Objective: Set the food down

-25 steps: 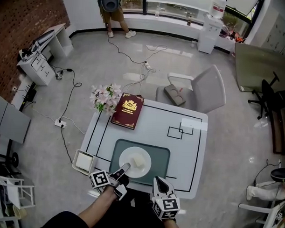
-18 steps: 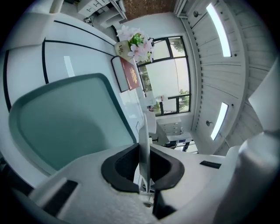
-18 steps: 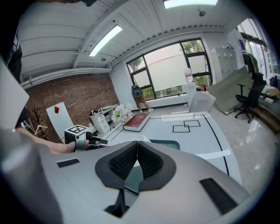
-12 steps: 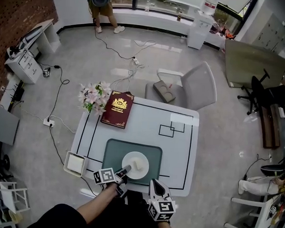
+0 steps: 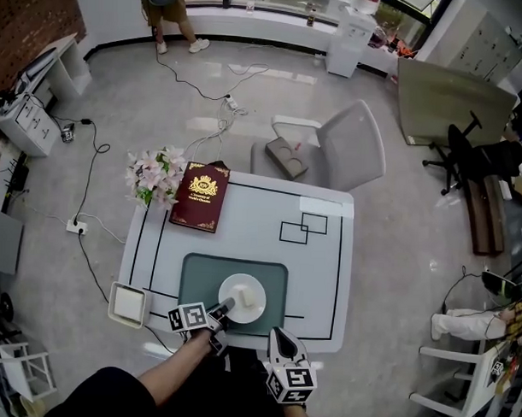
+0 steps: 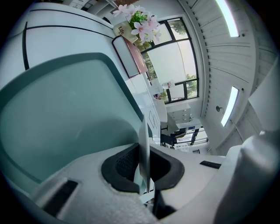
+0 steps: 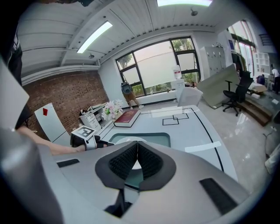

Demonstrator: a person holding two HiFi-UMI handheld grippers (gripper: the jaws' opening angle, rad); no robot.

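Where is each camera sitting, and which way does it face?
Head view: on the person's head, looking steeply down at the table; both forearms, left gripper and right gripper show.
Left gripper view: on the left gripper, rolled sideways, low over the mat; its jaws pinch the plate.
Right gripper view: on the right gripper, facing the windows; jaws together, empty.
Shared: all see the book and flowers.
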